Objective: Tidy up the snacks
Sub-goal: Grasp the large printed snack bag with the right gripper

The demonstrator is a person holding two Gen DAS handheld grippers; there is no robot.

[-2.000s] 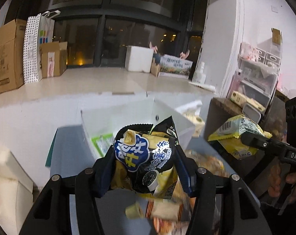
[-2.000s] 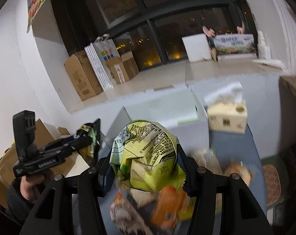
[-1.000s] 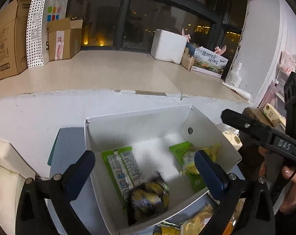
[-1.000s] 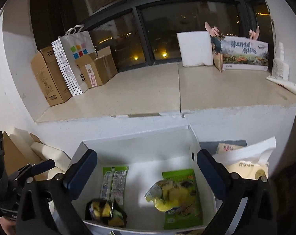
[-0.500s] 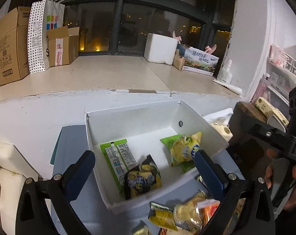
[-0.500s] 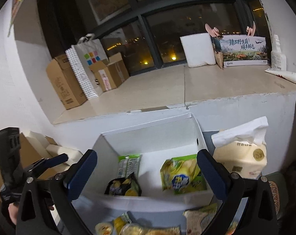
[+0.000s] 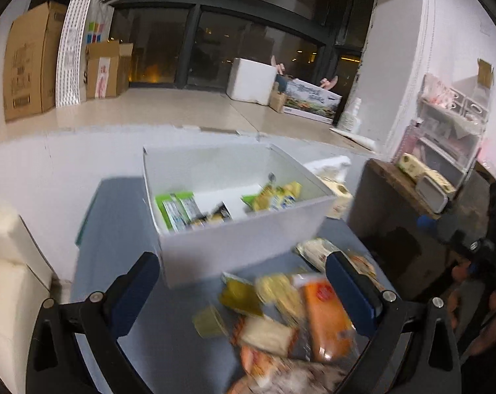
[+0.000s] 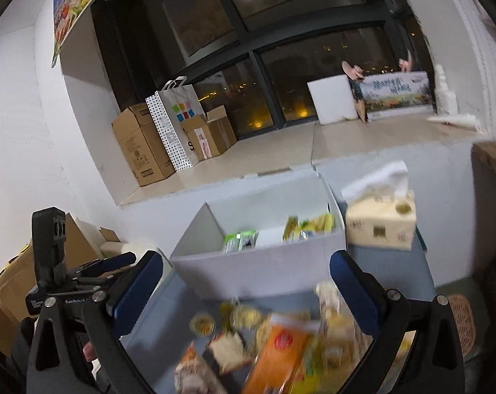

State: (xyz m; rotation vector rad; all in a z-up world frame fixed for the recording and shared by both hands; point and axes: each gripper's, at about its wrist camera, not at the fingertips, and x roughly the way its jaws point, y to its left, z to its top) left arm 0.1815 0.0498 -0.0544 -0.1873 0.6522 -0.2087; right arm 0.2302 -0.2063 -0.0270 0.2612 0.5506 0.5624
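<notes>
White cardboard formed the open box on the grey-blue table, and inside it lay a green packet, a dark packet and a yellow packet. Both the left gripper and the right gripper hung with fingers spread wide and empty above a blurred heap of loose snacks just in front of the box, an orange packet among them. A tissue box stood just beside the box's right wall.
</notes>
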